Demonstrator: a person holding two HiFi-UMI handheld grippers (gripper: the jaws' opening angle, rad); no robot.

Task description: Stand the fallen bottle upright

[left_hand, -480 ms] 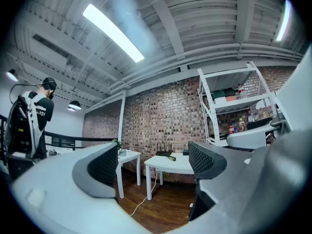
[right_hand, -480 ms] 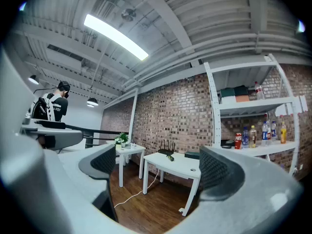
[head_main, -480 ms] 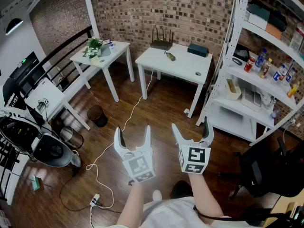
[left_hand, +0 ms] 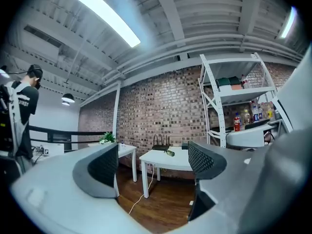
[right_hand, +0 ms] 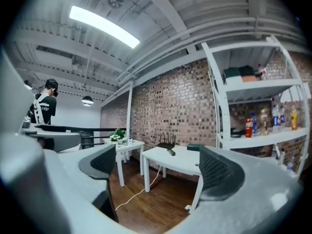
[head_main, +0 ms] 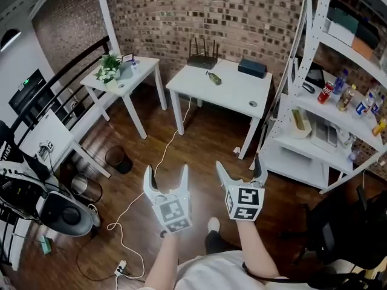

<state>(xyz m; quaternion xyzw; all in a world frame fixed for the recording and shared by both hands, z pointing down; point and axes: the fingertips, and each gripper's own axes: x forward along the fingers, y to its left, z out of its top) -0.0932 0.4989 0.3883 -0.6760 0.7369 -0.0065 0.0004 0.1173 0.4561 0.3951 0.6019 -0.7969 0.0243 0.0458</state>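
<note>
Nothing done yet: the bottle [head_main: 213, 78] lies on its side on the far part of the white table [head_main: 237, 96], well apart from left gripper [head_main: 166, 174] and right gripper [head_main: 240, 168], both spread wide and empty, so approach, grasp and upending all remain.

Bright, even light from ceiling tube [left_hand: 107, 16]; fisheye-bent edges, soft foreground blur.
</note>
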